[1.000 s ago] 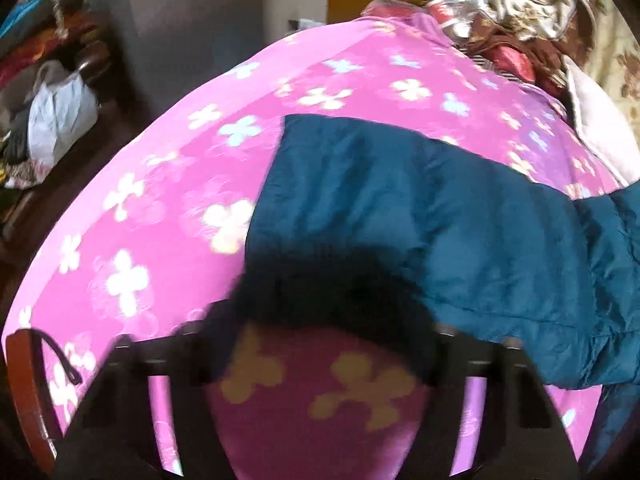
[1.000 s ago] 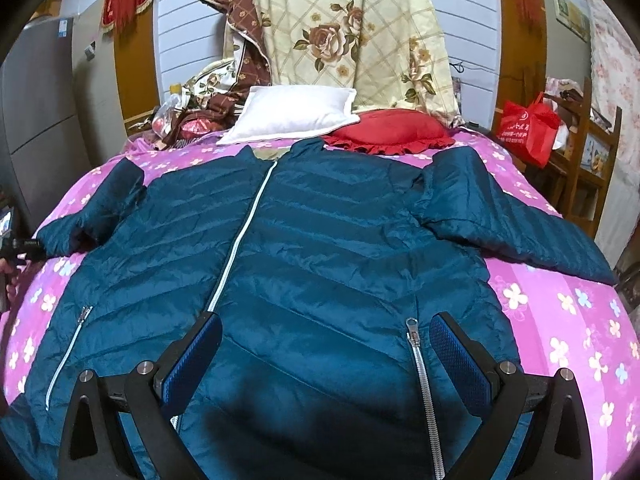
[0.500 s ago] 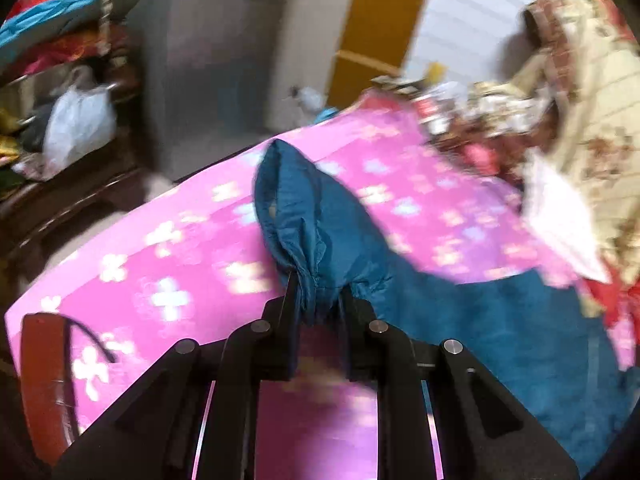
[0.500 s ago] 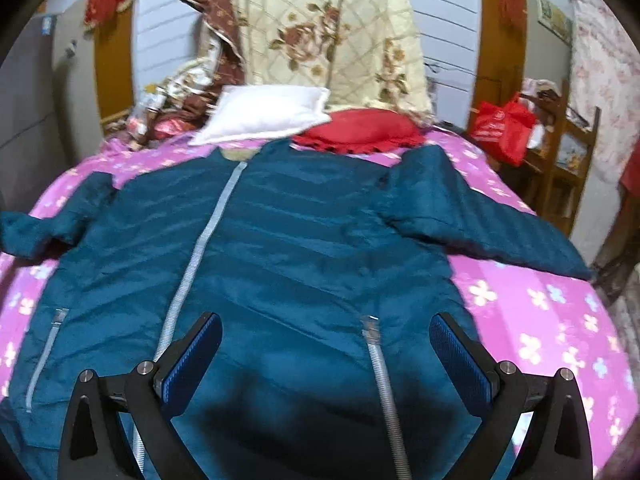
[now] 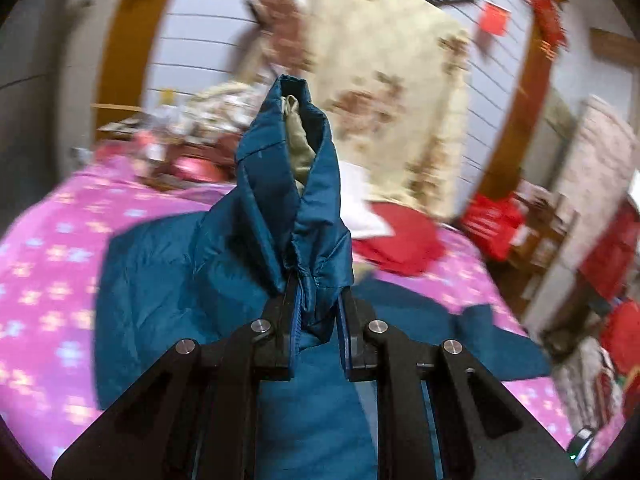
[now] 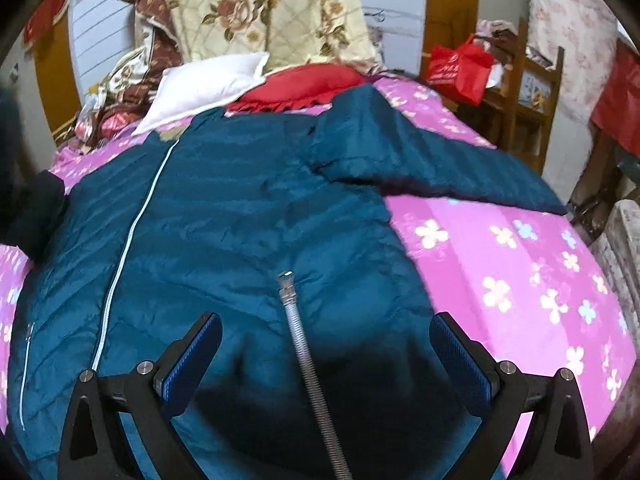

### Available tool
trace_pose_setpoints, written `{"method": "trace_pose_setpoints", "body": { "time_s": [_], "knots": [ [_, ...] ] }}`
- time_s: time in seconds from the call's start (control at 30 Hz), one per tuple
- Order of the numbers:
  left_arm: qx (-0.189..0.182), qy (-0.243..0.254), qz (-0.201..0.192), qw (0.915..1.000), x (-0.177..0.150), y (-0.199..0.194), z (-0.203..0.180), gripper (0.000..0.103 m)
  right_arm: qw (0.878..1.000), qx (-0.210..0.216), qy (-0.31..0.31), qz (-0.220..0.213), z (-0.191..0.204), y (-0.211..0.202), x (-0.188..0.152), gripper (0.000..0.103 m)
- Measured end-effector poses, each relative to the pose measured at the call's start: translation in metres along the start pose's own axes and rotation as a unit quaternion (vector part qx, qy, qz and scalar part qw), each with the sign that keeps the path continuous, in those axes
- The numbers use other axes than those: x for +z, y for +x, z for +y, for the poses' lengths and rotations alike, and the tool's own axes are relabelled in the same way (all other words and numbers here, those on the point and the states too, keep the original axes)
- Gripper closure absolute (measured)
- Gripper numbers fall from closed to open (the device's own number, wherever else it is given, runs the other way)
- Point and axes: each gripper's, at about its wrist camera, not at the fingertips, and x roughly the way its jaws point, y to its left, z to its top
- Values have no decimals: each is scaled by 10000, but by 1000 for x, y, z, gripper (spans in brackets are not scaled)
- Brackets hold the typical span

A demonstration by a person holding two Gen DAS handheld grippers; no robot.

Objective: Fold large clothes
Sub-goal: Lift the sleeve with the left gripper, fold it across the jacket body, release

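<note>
A dark teal quilted jacket lies front up on a pink flowered bed, its white centre zip running up its left half. My left gripper is shut on the jacket's left sleeve cuff and holds it raised above the jacket body. The cuff stands up from the jaws, its beige lining showing. My right gripper is open and empty, low over the jacket's hem, a pocket zip between its fingers. The right sleeve lies spread toward the bed's right side.
A white pillow and a red cushion lie at the head of the bed under a hung floral quilt. A wooden shelf with a red bag stands at the right. Piled fabrics sit at the back left.
My left gripper closed on the left sleeve cuff, lifted it off the bed and swung it right, over the jacket. My right gripper stayed open and drifted slightly right above the hem.
</note>
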Motion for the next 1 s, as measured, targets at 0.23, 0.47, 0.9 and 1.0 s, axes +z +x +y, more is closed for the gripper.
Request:
{"method": "trace_pose_setpoints", "body": {
  "time_s": [0.23, 0.47, 0.9, 1.0],
  "knots": [
    [-874, 12, 665, 9940, -39, 84, -101, 89, 9998, 32, 189, -46, -20, -5, 2, 0],
    [-903, -297, 1336, 9865, -91, 161, -123, 89, 9993, 92, 365, -1, -41, -4, 0, 0],
    [-929, -518, 1602, 9813, -124, 117, -79, 37, 9993, 114, 351, 17, -27, 1, 2, 0],
    [-450, -444, 1380, 9884, -123, 93, -44, 37, 9988, 173, 448, 7, -26, 2, 2, 0]
  ]
}}
